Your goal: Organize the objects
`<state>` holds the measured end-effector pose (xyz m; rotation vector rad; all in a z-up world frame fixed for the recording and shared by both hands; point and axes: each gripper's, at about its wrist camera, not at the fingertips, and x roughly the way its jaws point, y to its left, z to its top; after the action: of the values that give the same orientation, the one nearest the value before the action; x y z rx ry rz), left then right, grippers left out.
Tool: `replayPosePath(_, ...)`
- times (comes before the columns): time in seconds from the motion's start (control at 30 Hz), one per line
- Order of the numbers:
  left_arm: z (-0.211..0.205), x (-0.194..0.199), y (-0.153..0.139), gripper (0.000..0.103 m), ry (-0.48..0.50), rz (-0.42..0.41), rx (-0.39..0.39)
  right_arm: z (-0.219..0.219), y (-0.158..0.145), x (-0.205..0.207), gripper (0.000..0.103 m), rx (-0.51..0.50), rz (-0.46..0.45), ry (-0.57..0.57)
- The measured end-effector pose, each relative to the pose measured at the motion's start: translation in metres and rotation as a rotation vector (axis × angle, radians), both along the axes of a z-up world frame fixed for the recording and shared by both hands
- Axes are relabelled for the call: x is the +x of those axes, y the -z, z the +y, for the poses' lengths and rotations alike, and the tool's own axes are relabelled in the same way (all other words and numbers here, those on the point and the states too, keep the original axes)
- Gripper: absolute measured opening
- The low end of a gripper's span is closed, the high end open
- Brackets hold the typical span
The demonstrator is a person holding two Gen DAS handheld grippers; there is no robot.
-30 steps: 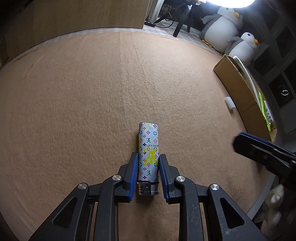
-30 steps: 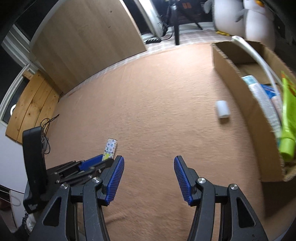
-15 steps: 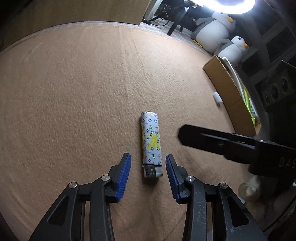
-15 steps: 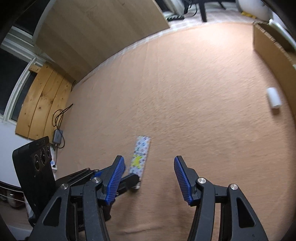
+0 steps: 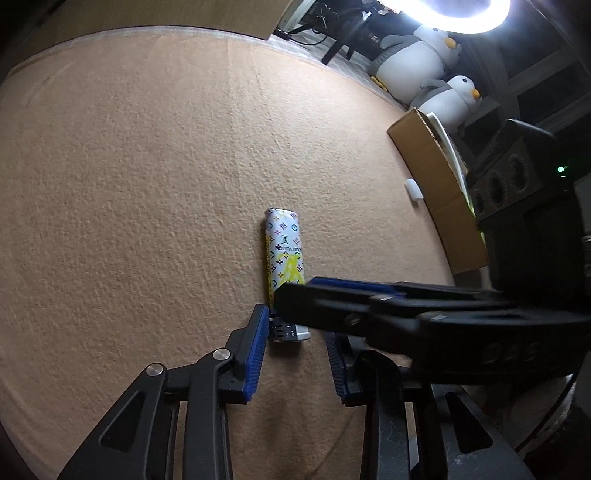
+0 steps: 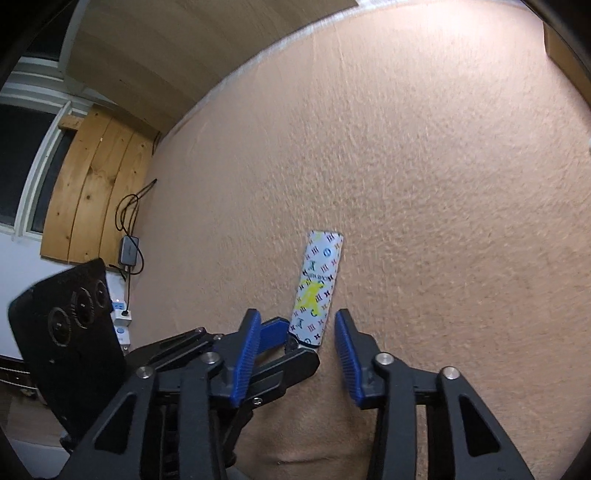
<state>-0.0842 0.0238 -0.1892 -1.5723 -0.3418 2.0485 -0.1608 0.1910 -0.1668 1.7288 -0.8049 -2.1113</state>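
Left gripper [image 5: 295,354] jaws narrow and closing, pads not on anything; lighter's metal end sits between the blue pads [image 5: 256,350], small gap each side as far as visible; right pad partly hidden behind the other tool. Right gripper [image 6: 295,354] also narrow-ish and closing; nothing clamped; its fingers come in across the left gripper's, one black finger crossing over the lower part of the lighter in the left view; in the right view the lighter's near end lies just ahead of the gap between its pads, closer to the left pad, left gripper's blue tip touching or just beside that end, can't tell which.

Lighter [image 5: 284,258] lies flat on the tan cloth [image 5: 147,184], white with coloured monogram print and a yellow figure; metal head toward the grippers, long axis pointing away from them.

Further out: cardboard box [image 5: 432,177] at the cloth's right edge, well apart from the lighter; small white cylinder [image 5: 413,189] on the cloth just beside the box wall; two penguin plushies [image 5: 413,62] behind the box; ring light [image 5: 443,14] above; wood boards [image 6: 92,192] and a cable beyond the cloth's left edge.
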Motion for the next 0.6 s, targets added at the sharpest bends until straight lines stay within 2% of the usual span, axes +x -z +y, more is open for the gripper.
replayPosePath(0.2,0.005,-0.001,-0.001,0.031,0.005,0.018,-0.014,0.009,0.005,0.0,0.019,-0.008,0.004,0.025)
replayPosePath(0.43,0.022,-0.003,-0.004,0.03,0.006,0.029,-0.023,0.019,0.001,0.003,0.018,0.007,0.023,0.027)
replayPosePath(0.6,0.034,-0.004,-0.017,0.03,0.023,0.059,-0.025,0.028,-0.009,0.003,0.018,0.014,0.051,0.037)
